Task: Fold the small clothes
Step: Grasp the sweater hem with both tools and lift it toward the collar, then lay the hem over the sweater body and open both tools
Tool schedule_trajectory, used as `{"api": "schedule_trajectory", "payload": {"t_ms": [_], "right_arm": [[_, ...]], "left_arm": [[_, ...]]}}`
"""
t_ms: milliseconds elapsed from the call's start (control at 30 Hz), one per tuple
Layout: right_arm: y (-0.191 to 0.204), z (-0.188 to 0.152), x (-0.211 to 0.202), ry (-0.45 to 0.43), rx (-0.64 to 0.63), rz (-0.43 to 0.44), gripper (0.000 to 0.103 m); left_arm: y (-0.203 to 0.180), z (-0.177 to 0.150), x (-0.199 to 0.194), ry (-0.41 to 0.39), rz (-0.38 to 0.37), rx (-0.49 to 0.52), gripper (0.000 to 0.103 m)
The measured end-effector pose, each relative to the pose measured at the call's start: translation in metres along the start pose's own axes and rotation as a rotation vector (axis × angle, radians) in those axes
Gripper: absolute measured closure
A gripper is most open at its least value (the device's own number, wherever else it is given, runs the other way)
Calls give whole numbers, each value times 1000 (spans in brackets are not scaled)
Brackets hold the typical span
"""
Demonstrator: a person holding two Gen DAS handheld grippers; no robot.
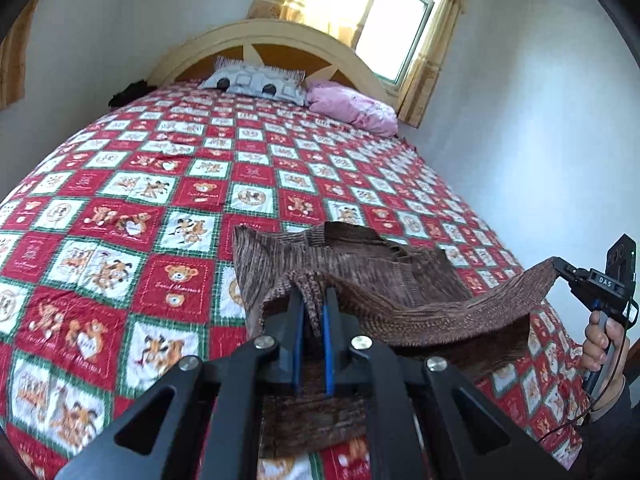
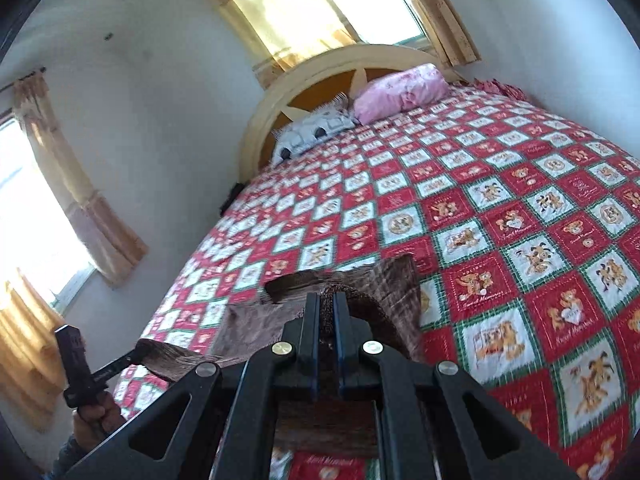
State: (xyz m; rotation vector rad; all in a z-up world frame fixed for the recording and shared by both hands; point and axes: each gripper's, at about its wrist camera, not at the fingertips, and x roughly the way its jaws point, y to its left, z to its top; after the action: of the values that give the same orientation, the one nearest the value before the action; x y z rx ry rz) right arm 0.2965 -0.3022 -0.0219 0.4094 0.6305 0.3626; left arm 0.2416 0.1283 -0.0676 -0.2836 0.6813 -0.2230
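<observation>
No container in view. Brown ribbed knit garment (image 1: 384, 292) held above red-white-green teddy-bear patchwork quilt (image 1: 132, 200), far part draped on quilt. Left gripper (image 1: 311, 300) jaws clamped on garment edge at 6 o'clock of left view; right gripper (image 2: 327, 304) jaws clamped on other edge, seen at 3 o'clock there, hand (image 1: 600, 344) on grip. Quilt bare toward 12 o'clock up to grey patterned pillow (image 1: 256, 82), pink pillow (image 1: 352, 106), arched wooden headboard (image 1: 276, 34). Bed edge close to wall at 2 o'clock.
</observation>
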Motion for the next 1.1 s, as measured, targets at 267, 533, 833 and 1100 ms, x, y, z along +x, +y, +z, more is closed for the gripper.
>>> {"api": "schedule_trajectory", "payload": {"t_ms": [267,533,833,1100], "right_arm": [[-20,13,64,74,23,-40,98],[-41,28,118,145,58,-78,98],[-55,37,182,222,64,-118,97],[-67,43,207,168,11,-239,92]], "left_arm": [[15,17,44,56,21,-14,94],[33,26,92,129,22,-54,94],[50,32,130,166,40,-94,89],[69,41,125,74,147,-127,59]]}}
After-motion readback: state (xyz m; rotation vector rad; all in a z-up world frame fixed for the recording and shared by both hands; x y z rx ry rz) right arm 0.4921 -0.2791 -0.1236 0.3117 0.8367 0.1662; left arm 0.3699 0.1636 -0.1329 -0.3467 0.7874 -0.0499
